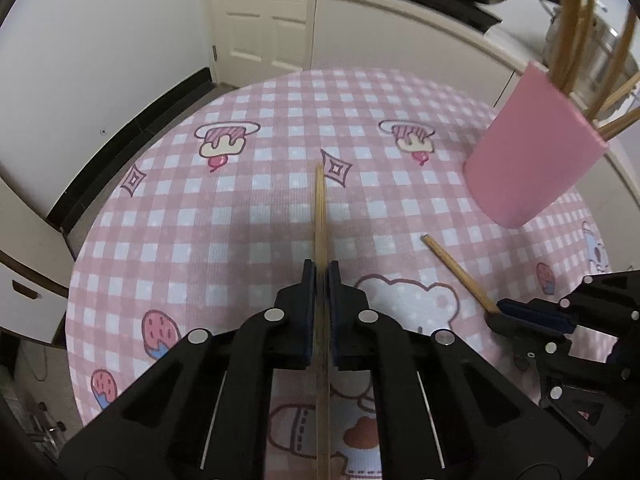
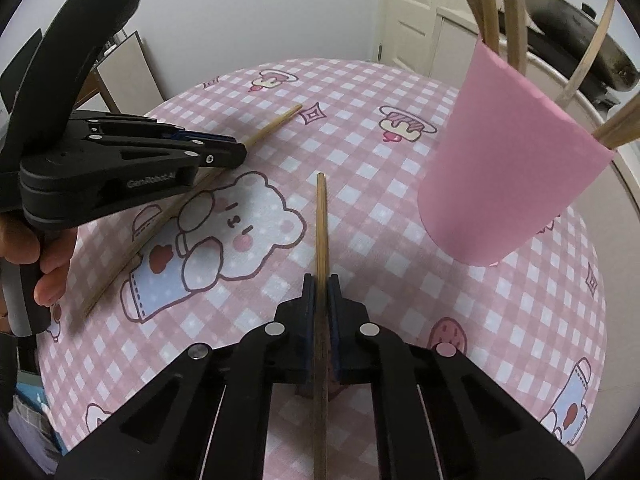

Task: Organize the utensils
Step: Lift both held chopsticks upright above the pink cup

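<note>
Two chopsticks in hand, the pink holder already part filled

Each gripper is clamped on one chopstick: the left gripper (image 1: 320, 276) grips a pale chopstick (image 1: 320, 208), the right gripper (image 2: 320, 284) a darker chopstick (image 2: 321, 220), both pointing to 12 o'clock above the checked worktop (image 1: 192, 216). At 2 o'clock the pink cup (image 2: 508, 168) holds several sticks; these two look to be the last outside it.

Claws: two, left (image 1: 321, 280), right (image 2: 321, 284). Loose chopsticks: two (image 1: 320, 208) (image 2: 321, 224). Pink cup: one (image 1: 532, 156).
</note>
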`<state>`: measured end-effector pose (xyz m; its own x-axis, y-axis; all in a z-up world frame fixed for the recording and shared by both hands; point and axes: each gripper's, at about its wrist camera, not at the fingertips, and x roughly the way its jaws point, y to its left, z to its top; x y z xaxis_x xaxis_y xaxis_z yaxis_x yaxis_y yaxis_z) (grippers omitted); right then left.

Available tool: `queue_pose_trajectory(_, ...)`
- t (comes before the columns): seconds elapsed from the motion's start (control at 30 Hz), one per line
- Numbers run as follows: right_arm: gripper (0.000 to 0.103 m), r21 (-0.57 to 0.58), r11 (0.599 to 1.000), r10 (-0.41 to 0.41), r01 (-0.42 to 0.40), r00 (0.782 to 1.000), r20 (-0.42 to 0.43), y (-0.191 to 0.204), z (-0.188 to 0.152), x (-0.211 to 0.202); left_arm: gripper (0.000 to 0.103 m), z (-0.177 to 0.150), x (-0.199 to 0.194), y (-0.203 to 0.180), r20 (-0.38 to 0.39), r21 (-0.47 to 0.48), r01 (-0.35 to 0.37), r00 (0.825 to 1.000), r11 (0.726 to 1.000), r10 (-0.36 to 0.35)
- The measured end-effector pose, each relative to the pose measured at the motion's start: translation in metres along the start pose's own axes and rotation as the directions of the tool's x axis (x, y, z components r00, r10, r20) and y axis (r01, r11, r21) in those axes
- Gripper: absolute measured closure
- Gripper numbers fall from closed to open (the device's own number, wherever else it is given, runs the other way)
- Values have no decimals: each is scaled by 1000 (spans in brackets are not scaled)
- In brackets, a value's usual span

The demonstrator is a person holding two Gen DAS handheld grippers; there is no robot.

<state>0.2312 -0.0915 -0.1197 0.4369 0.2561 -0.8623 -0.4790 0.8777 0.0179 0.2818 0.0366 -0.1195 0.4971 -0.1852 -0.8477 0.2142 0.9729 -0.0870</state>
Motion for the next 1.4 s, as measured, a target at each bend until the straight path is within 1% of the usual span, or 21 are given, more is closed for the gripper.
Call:
queue_pose_trajectory(0.1,98,15,1000,19,-19,999,41,-2,-7,-12,97,-8,-23,1,68,-9,27,997,1000,-27)
queue_pose_trajectory(0.27,98,27,999,40,-45,989,142,1,-13,-48,97,-13,-69,-11,174,15,78,982,997,-80)
queue_pose_trajectory(0.37,98,20,998,45,-51,974,220,6,-15,-76,97,-14,-97,-22,234,36,107,966,994,-113)
queue_pose_trajectory(0.43,98,16,999,43,-49,964,264,9,-16,-91,97,-16,-117,-31,279,50,123,951,991,-132)
queue_pose_trajectory(0.5,98,11,999,35,-41,945,326,13,-15,-111,97,-16,-131,-37,317,62,143,936,988,-156)
queue_pose_trajectory(0.53,98,13,999,30,-37,930,366,14,-16,-123,97,-16,-138,-41,338,66,148,927,987,-161)
queue_pose_trajectory(0.57,98,15,999,26,-35,921,389,14,-17,-129,97,-18,-147,-44,365,76,155,915,985,-172)
queue_pose_trajectory(0.63,98,28,999,13,-29,887,462,15,-19,-146,97,-22,-161,-50,405,91,160,896,983,-184)
queue_pose_trajectory(0.67,98,31,999,6,-24,875,484,14,-20,-150,97,-23,-166,-53,418,97,161,889,982,-187)
queue_pose_trajectory(0.73,98,33,999,-5,-15,838,545,16,-25,-160,97,-26,-174,-58,432,103,183,877,978,-210)
queue_pose_trajectory(0.9,98,39,998,12,-47,785,619,14,-30,-166,97,-29,-181,-74,446,121,219,859,968,-250)
queue_pose_trajectory(0.97,98,53,997,3,-49,760,650,8,-31,-168,97,-31,-184,-77,444,131,233,855,964,-267)
queue_pose_trajectory(1.07,98,71,997,-23,-34,732,681,-1,-32,-171,97,-34,-187,-81,449,140,242,849,960,-279)
queue_pose_trajectory(1.17,98,85,996,-47,-19,699,714,-4,-32,-173,97,-34,-186,-82,437,142,280,843,949,-314)
queue_pose_trajectory(1.2,98,91,996,-57,-14,683,728,-4,-33,-174,97,-35,-186,-83,435,148,281,842,948,-318)
queue_pose_trajectory(1.23,98,99,995,-72,-4,654,753,-5,-34,-175,97,-36,-186,-85,440,155,270,842,950,-311)
queue_pose_trajectory(1.27,98,99,995,-84,11,634,769,-6,-35,-174,97,-36,-186,-86,434,157,274,844,949,-315)
queue_pose_trajectory(1.3,98,101,994,-99,32,614,783,-5,-37,-172,97,-36,-184,-86,415,155,309,842,938,-345)
queue_pose_trajectory(1.33,98,103,994,-103,35,607,788,-5,-39,-169,97,-38,-183,-86,404,151,337,837,929,-370)
queue_pose_trajectory(1.37,98,111,994,-104,25,592,799,-8,-42,-166,97,-40,-183,-87,401,154,339,837,928,-372)
queue_pose_trajectory(1.4,98,118,993,-111,27,579,808,-9,-46,-163,97,-41,-183,-89,406,161,320,841,933,-359)
